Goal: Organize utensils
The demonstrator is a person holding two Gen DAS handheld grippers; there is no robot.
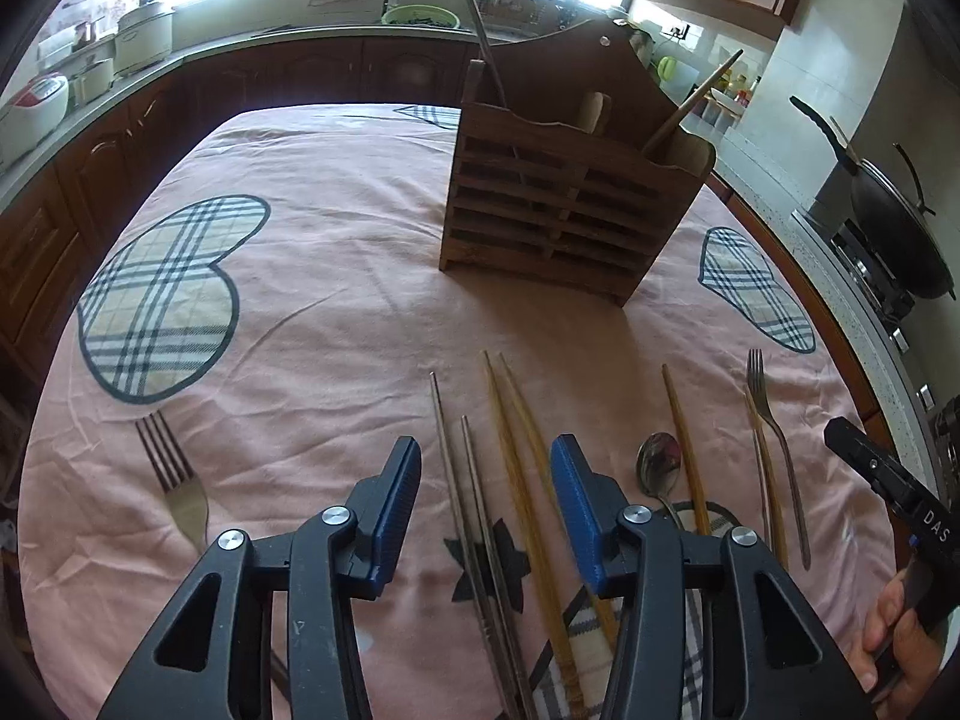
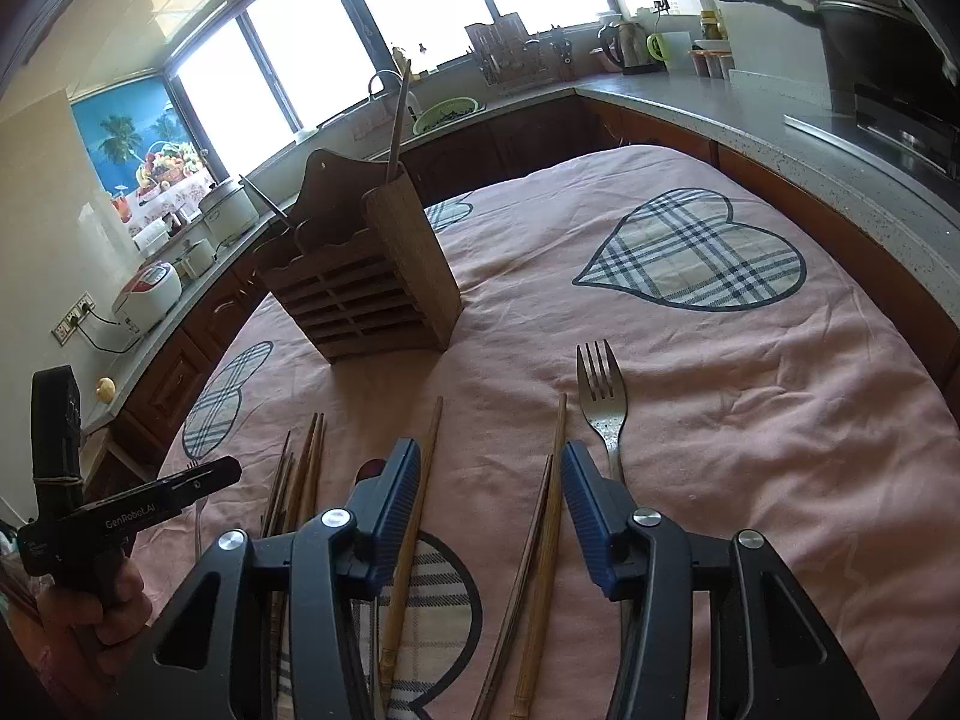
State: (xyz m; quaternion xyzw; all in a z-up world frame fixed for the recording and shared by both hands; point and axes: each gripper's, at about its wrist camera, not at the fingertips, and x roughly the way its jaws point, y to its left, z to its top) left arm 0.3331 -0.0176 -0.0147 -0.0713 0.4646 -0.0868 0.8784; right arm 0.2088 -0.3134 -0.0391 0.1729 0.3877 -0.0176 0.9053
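Chopsticks (image 1: 474, 516), spoon (image 1: 658, 463) and forks (image 1: 774, 438) lying side by side near, on the pink cloth (image 1: 336, 324) over the counter. Wooden holder (image 1: 558, 216) upright farther back, a few utensils inside. Left gripper (image 1: 486, 468) and right gripper (image 2: 491, 480) above the row, jaws spread, empty.

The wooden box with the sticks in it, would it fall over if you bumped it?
Probably not from a small bump: the wooden box sits flat on the tablecloth on a wide base. But it is tall, and long utensils poke out the top, so a hard push up high might tip it. The soft, wrinkly cloth may let it wobble.
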